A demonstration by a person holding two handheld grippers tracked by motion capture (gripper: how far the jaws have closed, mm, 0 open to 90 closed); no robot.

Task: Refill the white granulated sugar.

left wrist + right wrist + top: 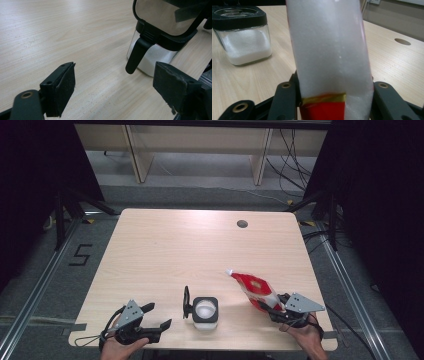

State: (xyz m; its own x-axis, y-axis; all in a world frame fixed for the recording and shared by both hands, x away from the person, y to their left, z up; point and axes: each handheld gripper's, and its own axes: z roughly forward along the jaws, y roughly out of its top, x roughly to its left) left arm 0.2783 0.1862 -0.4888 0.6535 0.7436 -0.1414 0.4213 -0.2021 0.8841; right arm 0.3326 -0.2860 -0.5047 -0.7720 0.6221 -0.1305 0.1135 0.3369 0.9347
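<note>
A pale wooden surface (pixel 165 250) stands on a grey floor, dark curtains at both sides, a cable hole (pixel 242 224) near its far edge.

The left tongs (pixel 159 316) sit at the near left edge, held low in the person's left hand (pixel 119 347). They stand wide apart with nothing between the pads; in the left gripper view both pads hover above bare wood. The jar (pixel 205 311) is just to their right, apart from them, near the middle of the front edge. Its black hinged lid (pixel 186 302) is flipped open and stands upright on the jar's left side.

The right tongs (pixel 272 308) at the near right are closed on the bag (pixel 255 289), a red and white pouch gripped near its bottom end. The bag slants up and away toward the left, its open white corner pointing at the surface's middle, well apart from the jar. In the right gripper view the pads press the bag from both sides, and its clear panel shows white grains inside.

The jar holds a white powder about halfway up. The lid's top is cut off in the left gripper view, the bag's mouth is cut off in the right gripper view, and its print is too small to read from above. The right hand (pixel 305 337) is partly cut off by the frame's bottom.
</note>
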